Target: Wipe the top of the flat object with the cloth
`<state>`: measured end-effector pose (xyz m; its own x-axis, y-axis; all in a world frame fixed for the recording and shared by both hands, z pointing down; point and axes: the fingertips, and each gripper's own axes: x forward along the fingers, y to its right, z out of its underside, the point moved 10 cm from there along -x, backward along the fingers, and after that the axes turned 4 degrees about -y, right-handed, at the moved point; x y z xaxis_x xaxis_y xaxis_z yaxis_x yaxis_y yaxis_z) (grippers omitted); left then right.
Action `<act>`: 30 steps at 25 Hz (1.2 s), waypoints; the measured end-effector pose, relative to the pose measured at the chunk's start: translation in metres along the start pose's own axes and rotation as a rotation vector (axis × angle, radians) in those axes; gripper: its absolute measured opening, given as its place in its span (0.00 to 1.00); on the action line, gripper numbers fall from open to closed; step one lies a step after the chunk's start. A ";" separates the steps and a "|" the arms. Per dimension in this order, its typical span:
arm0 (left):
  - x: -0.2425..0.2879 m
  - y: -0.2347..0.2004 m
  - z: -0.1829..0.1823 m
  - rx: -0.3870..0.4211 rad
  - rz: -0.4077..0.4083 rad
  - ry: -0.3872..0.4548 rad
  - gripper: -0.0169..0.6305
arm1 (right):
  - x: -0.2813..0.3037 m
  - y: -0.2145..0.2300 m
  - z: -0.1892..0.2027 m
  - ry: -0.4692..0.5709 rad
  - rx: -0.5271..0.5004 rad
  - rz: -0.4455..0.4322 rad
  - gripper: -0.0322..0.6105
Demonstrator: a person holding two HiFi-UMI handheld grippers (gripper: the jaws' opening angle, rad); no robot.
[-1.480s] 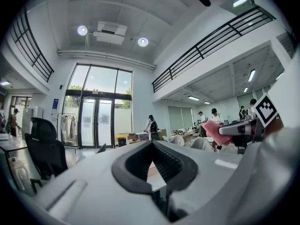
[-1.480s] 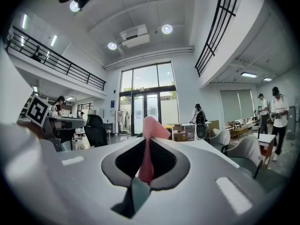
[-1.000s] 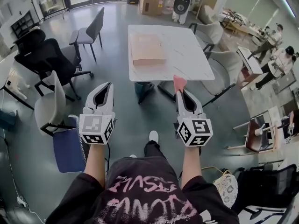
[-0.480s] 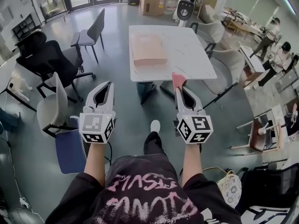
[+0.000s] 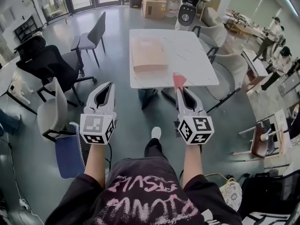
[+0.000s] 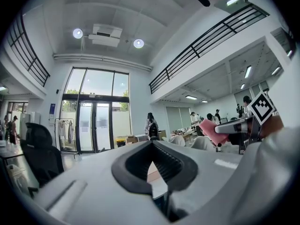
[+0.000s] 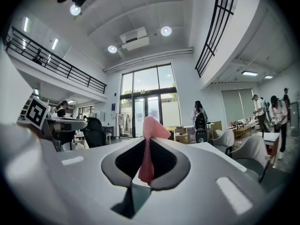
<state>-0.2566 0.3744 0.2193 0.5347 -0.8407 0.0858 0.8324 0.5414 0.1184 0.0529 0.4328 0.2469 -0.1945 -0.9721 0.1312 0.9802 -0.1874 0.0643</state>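
- Right gripper [image 5: 180, 91] is clamped tight on the pink cloth [image 5: 179, 80].
- Left gripper [image 5: 109, 85] has its jaws closed, nothing in them.
- Flat box [image 5: 148, 54] sits on the far table [image 5: 192, 55], well apart from both.

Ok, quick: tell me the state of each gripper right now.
Left gripper: jaws together, nothing between them.
Right gripper: shut on the pink cloth.
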 end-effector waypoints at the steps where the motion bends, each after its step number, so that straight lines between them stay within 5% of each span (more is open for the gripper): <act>1: 0.005 -0.001 -0.001 0.001 -0.004 0.000 0.03 | 0.005 0.003 -0.001 0.000 0.000 -0.005 0.12; 30: 0.136 -0.044 0.013 -0.050 -0.071 -0.069 0.03 | 0.158 0.062 0.000 -0.078 0.032 -0.099 0.12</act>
<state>-0.2224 0.2369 0.2390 0.4637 -0.8736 0.1474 0.8752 0.4776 0.0768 0.0833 0.2676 0.2717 -0.2936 -0.9349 0.1995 0.9546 -0.2759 0.1121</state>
